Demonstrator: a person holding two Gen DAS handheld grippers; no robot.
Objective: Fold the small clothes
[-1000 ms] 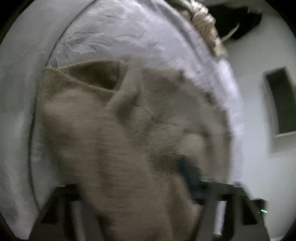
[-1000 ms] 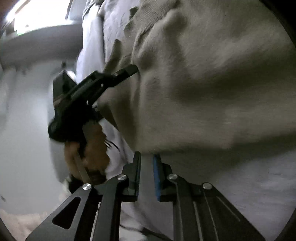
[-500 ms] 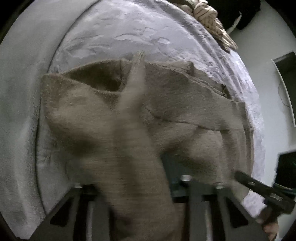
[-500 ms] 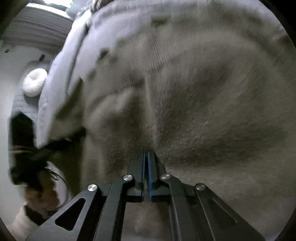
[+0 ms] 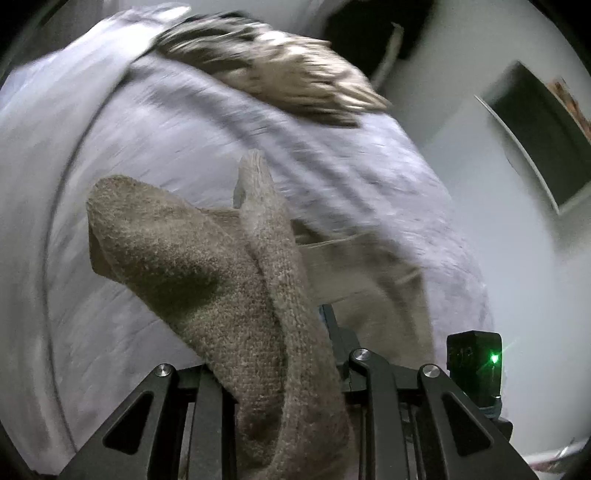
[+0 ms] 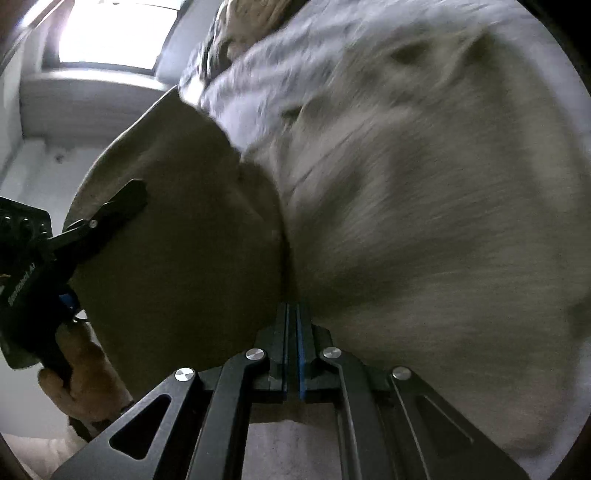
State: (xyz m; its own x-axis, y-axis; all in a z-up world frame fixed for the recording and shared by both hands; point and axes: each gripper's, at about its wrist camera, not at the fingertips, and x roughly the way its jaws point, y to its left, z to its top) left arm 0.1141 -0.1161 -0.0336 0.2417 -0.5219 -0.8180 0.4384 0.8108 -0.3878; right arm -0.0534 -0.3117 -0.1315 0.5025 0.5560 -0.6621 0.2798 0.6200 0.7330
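A beige knit sweater (image 5: 177,251) lies on the bed. My left gripper (image 5: 288,332) is shut on a thick bunch of it, which rises out of the jaws and hides the left finger. In the right wrist view the sweater (image 6: 424,221) fills the frame, blurred. My right gripper (image 6: 291,310) is shut, its blue pads pressed together on the sweater's near edge. The same view has the left gripper's finger (image 6: 125,199) against a lifted fold (image 6: 177,240), with a person's hand (image 6: 81,384) on its handle.
A pale lavender bedspread (image 5: 184,122) covers the bed. A patterned beige throw (image 5: 280,74) lies at the bed's far end. A dark rectangular panel (image 5: 535,136) sits on the pale surface to the right. A bright window (image 6: 107,33) is at the upper left.
The right jaws closed on the sweater's edge. The left gripper tightened on its bunch and lifted it off the bed. Both hands swept sideways, blurring the views.
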